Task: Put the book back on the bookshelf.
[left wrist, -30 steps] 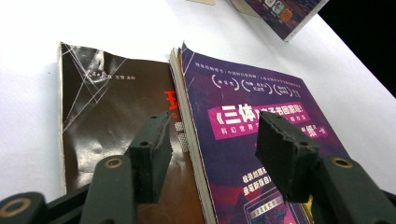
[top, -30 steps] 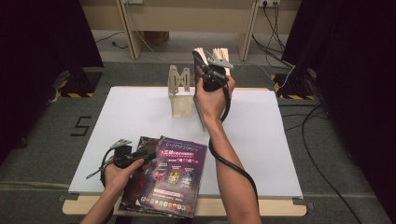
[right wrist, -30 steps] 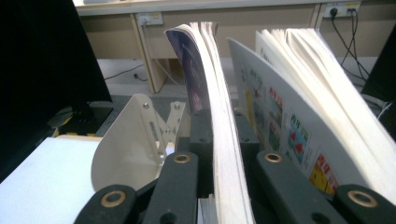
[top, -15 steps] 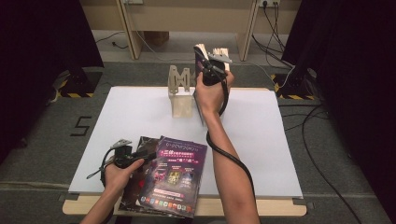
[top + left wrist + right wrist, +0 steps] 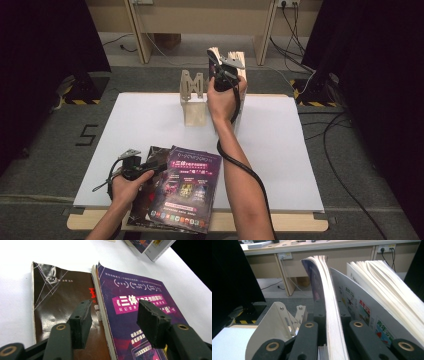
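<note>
A purple-covered book (image 5: pixel 187 187) (image 5: pixel 140 305) lies partly over a dark brown book (image 5: pixel 150 160) (image 5: pixel 57 297) at the table's near edge. My left gripper (image 5: pixel 150 167) (image 5: pixel 113 307) hovers low over their adjoining edges, open, one jaw over each cover. At the back, my right gripper (image 5: pixel 216 59) (image 5: pixel 332 322) is shut on a thin upright book with a purple cover (image 5: pixel 329 290), seen edge-on. A thicker white book (image 5: pixel 241 95) (image 5: pixel 372 312) stands just right of it. A pale wooden bookend (image 5: pixel 192 95) (image 5: pixel 272 322) stands to the left.
The white table top (image 5: pixel 300 150) spreads between the two hands. Desk legs and a wall socket (image 5: pixel 384 248) lie beyond the far edge. Cables (image 5: pixel 345 165) run on the grey floor to the right, and black curtains hang on both sides.
My right hand has edged slightly upward with the thin book still in its jaws. The left hand and the flat books have not moved.
</note>
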The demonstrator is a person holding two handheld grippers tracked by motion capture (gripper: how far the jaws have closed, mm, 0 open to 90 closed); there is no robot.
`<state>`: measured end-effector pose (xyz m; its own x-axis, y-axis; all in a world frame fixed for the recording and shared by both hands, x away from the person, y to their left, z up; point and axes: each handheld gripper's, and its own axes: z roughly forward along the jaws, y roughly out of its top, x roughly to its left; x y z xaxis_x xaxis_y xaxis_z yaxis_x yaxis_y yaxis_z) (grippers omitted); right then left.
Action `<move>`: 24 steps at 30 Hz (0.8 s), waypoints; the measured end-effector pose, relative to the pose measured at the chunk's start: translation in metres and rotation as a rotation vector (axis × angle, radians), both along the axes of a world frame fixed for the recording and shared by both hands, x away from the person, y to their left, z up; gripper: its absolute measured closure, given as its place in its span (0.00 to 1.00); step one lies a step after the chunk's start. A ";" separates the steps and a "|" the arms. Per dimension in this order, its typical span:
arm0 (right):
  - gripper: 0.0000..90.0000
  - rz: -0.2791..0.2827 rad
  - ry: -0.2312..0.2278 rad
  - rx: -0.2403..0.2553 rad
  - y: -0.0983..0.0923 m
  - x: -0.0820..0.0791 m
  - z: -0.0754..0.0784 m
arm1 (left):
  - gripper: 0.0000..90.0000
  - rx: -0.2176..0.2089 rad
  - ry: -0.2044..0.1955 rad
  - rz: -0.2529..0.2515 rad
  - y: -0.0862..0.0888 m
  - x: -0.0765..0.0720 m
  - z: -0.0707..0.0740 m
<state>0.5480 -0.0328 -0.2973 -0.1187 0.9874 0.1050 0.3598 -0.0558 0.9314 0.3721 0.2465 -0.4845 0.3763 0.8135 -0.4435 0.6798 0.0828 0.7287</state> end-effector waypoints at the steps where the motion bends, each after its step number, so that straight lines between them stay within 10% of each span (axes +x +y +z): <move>1: 0.92 -0.001 0.001 0.003 0.001 0.001 -0.001 | 0.49 0.000 0.001 -0.001 0.000 0.000 0.000; 24: 0.86 -0.033 0.048 -0.029 -0.002 -0.004 -0.003 | 0.49 0.004 0.001 -0.013 -0.002 -0.001 -0.002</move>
<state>0.5444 -0.0348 -0.3005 -0.0816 0.9934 0.0811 0.4024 -0.0416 0.9145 0.3711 0.2443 -0.4861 0.3862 0.8103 -0.4408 0.6814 0.0716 0.7284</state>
